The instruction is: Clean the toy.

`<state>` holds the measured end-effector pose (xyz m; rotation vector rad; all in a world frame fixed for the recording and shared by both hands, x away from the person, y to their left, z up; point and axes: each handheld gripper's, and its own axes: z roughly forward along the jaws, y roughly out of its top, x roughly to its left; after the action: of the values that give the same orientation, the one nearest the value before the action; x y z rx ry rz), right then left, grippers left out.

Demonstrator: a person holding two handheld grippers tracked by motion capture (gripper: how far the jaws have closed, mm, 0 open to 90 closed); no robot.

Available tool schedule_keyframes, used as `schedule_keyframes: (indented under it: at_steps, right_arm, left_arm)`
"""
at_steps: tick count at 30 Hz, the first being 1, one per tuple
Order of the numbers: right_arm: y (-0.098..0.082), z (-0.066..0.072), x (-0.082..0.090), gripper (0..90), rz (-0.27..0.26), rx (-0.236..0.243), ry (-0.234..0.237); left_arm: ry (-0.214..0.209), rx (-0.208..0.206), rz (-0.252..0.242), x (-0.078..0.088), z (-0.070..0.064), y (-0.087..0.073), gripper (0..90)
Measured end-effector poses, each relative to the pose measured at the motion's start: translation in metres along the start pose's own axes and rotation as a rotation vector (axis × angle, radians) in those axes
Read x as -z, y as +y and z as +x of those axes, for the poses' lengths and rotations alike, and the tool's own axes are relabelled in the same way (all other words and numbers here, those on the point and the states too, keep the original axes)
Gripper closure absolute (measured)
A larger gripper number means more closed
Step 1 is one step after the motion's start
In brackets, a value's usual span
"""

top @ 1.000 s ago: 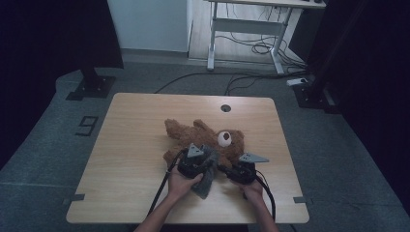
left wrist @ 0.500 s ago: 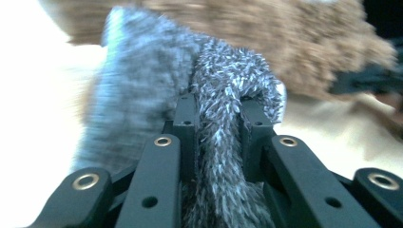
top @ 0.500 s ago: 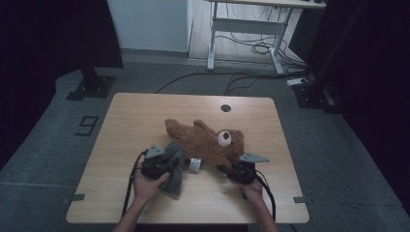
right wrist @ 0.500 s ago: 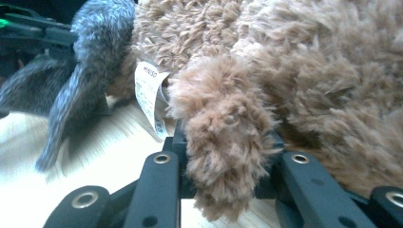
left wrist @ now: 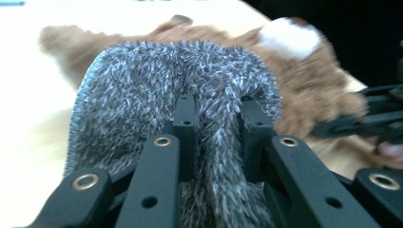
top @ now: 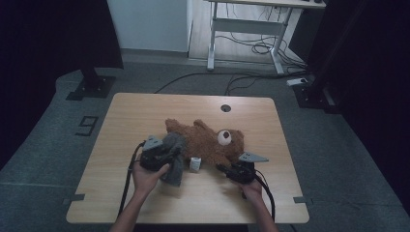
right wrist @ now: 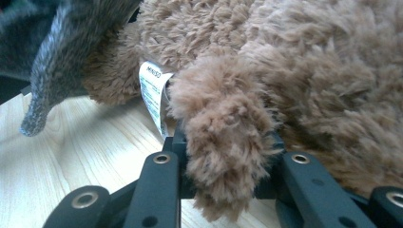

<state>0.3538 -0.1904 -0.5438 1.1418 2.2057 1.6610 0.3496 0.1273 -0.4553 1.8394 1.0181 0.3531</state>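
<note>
While left tool (left wrist: 216, 118) grips grey cloth (left wrist: 166, 85), right tool (right wrist: 223, 156) clamps teddy bear (right wrist: 285, 71) limb, table (top: 145, 111) bare towards edges.

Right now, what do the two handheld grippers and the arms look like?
Both the left gripper and the right gripper are black, each topped by a grey three-cornered plate, with a black cable trailing back toward the person. Up close, the jaws are black angular links with brass-ringed holes. The forearms are bare, no sleeves in the high view.
</note>
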Motion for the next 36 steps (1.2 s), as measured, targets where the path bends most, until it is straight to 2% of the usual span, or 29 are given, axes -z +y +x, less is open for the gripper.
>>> schedule_keyframes:
  at_steps: [3,7,10,13,17,19,21,22,25,29,30,33,34,35,36]
  right_arm:
    - [0.000,0.001,-0.001,69.3,-0.002,-0.004,0.007]
    - [-0.001,0.001,-0.001,69.3,-0.001,0.000,0.011]
    - [-0.001,0.001,0.000,69.3,0.002,0.003,0.015]
    - [-0.001,0.002,0.000,69.3,0.004,0.006,0.017]
    - [-0.002,0.003,-0.001,65.8,0.011,0.021,0.010]
    - [-0.002,0.003,0.000,59.5,0.016,0.037,-0.006]
    - [0.000,0.005,0.002,49.3,0.021,0.062,-0.013]
    - [0.002,0.006,0.005,45.1,0.025,0.074,-0.013]
    - [0.008,0.005,0.017,39.7,0.025,0.091,-0.024]
    - [0.011,-0.004,0.034,34.6,-0.016,0.076,-0.052]
    - [0.012,-0.007,0.039,34.0,-0.030,0.073,-0.069]
    - [0.014,-0.016,0.052,32.2,-0.076,0.056,-0.159]
    - [0.015,-0.018,0.054,31.8,-0.087,0.041,-0.169]
    - [0.014,-0.026,0.058,29.0,-0.094,0.009,-0.213]
    - [0.014,-0.026,0.058,29.0,-0.094,0.009,-0.213]
  left_arm:
    - [-0.030,-0.054,0.000,-0.016,-0.015,0.018,72.4]
    - [-0.032,-0.101,0.022,-0.038,-0.030,0.038,72.4]
    - [-0.017,-0.100,0.081,-0.057,-0.033,0.041,72.3]
    - [-0.020,-0.066,0.117,-0.069,-0.027,0.032,72.1]
    - [-0.047,-0.033,0.115,-0.070,-0.020,0.026,72.1]
    - [-0.058,-0.026,0.117,-0.069,-0.019,0.025,72.1]
    - [-0.062,-0.027,0.122,-0.068,-0.019,0.025,72.1]
    - [-0.064,-0.027,0.123,-0.068,-0.019,0.024,72.1]
    - [-0.072,-0.022,0.124,-0.068,-0.019,0.024,72.1]
    - [-0.082,-0.014,0.124,-0.067,-0.018,0.022,72.0]
    - [-0.084,-0.010,0.124,-0.067,-0.018,0.022,72.0]
    - [-0.087,-0.009,0.128,-0.066,-0.017,0.021,72.0]
    - [-0.086,-0.009,0.129,-0.065,-0.017,0.021,72.0]
    - [-0.088,-0.008,0.130,-0.065,-0.017,0.021,72.0]
    - [-0.088,-0.008,0.130,-0.065,-0.017,0.021,72.0]
